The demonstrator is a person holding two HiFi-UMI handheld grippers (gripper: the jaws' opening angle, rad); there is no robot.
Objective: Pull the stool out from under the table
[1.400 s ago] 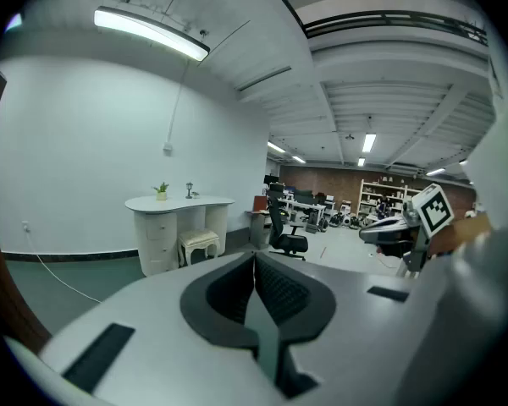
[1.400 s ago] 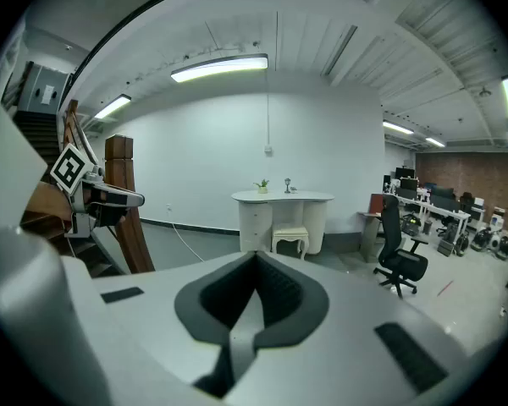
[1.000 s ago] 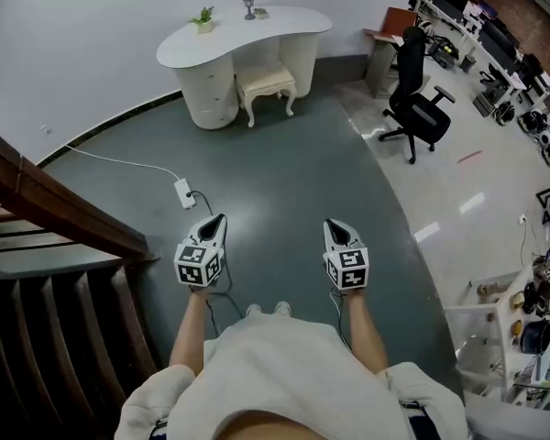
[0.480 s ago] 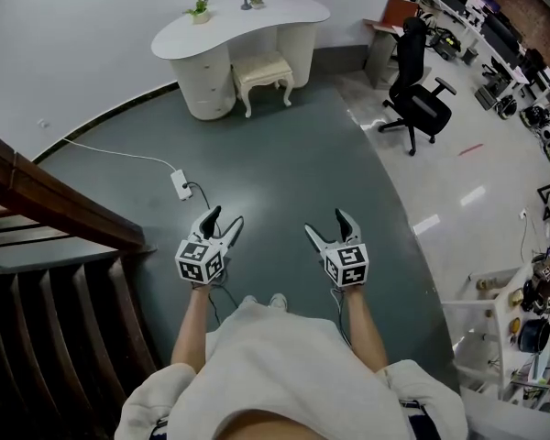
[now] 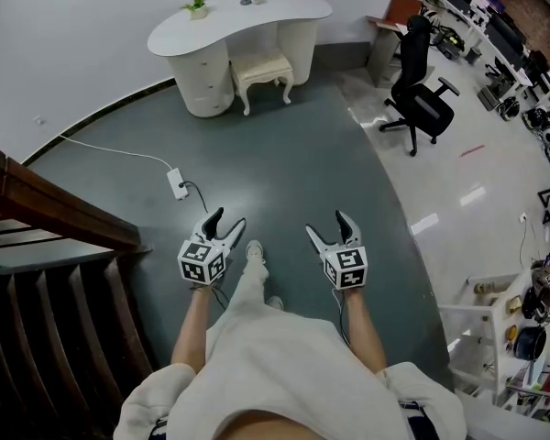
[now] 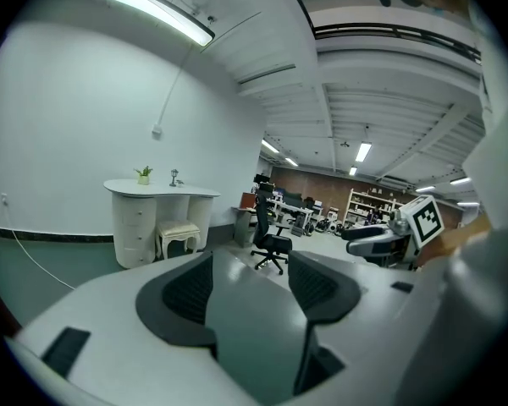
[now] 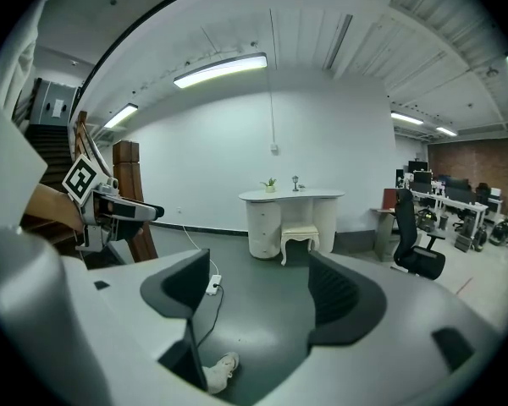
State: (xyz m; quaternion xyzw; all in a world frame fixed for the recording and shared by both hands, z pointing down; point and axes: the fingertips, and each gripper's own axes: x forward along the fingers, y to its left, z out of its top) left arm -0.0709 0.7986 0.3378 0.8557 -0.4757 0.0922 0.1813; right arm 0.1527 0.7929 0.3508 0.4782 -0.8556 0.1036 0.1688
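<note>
A cream stool with carved legs stands tucked under the white curved table against the far wall, several steps across the grey floor from me. It also shows as the stool below the table, and as the stool under the table. My left gripper is open; its jaws have just opened, with nothing between them. My right gripper is open too; its jaws have just opened wide and then drawn in slightly, with nothing between them. Both point toward the table.
A white power strip with its cable lies on the floor ahead left. A wooden stair rail runs along my left. A black office chair stands at the right, with work desks behind it. My shoe is forward between the grippers.
Both grippers have gone from shut to open. A foot has stepped forward between them, and the grippers have sunk slightly.
</note>
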